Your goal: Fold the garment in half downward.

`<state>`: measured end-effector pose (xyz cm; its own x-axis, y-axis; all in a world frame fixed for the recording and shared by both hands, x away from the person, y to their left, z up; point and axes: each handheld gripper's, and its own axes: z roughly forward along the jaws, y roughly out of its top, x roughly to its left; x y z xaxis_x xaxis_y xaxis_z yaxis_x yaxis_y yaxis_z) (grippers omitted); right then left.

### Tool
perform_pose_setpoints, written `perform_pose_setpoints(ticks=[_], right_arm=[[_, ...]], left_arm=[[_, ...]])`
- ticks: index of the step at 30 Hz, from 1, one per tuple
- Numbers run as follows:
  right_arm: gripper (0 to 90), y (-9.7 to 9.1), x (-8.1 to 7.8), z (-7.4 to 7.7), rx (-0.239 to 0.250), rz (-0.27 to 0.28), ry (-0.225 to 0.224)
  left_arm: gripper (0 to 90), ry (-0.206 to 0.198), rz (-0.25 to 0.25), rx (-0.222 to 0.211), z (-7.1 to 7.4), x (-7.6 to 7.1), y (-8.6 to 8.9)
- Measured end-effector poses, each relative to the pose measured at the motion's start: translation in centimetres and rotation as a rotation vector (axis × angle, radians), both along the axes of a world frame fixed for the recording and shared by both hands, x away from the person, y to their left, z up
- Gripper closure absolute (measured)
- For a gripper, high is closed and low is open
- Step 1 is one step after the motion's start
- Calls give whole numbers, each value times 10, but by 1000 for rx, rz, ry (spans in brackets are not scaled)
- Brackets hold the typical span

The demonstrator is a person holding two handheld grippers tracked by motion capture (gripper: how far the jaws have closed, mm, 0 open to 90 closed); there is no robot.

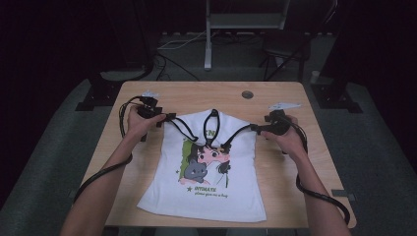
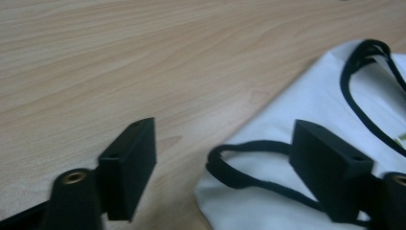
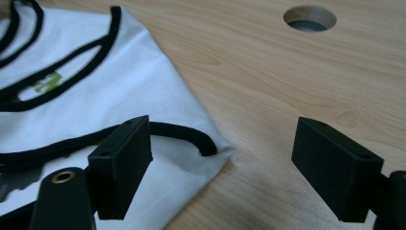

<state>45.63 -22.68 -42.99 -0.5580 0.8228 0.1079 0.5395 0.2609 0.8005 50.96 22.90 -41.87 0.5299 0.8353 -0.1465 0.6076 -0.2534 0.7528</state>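
Observation:
A white sleeveless top [image 1: 206, 191] with black trim and a cartoon print lies flat on the wooden table [image 1: 147, 93], neck toward the far side. My left gripper [image 1: 169, 118] is at the top's left shoulder corner. In the left gripper view the gripper [image 2: 225, 153] is open, its jaws either side of the black-trimmed armhole corner of the top [image 2: 306, 105], with neither pad pressing on it. My right gripper [image 1: 254, 129] is at the right shoulder corner. In the right gripper view the gripper [image 3: 225, 158] is open, with the corner of the top [image 3: 95, 91] between its jaws.
A round cable hole [image 1: 247, 94] [image 3: 310, 18] sits in the table near its far edge. Bare wood lies left and right of the top. Behind the table stand a metal frame [image 1: 209, 34] and dark stands on the grey floor.

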Motion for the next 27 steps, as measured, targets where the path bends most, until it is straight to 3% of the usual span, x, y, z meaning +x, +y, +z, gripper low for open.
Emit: perform_pose_setpoints(ticks=[5, 7, 11, 17, 21, 24, 27], right_arm=[[237, 6, 8, -7, -17, 19, 23], [248, 8, 11, -10, -22, 29, 27], [299, 12, 14, -15, -31, 38, 40], [481, 14, 15, -14, -49, 60, 34], [631, 18, 14, -11, -68, 78, 43], [732, 20, 14, -11, -54, 98, 52], [786, 20, 14, -12, -10, 105, 81]], left_arm=[[259, 21, -1, 28, -8, 4, 0], [327, 21, -3, 18, -10, 4, 0], [360, 33, -24, 37, -13, 4, -3], [447, 33, -35, 48, -14, 6, -8], [580, 36, -59, 66, -12, 4, -13], [675, 40, -69, 87, -11, 3, -17], [788, 57, -61, 54, -11, 2, -16]])
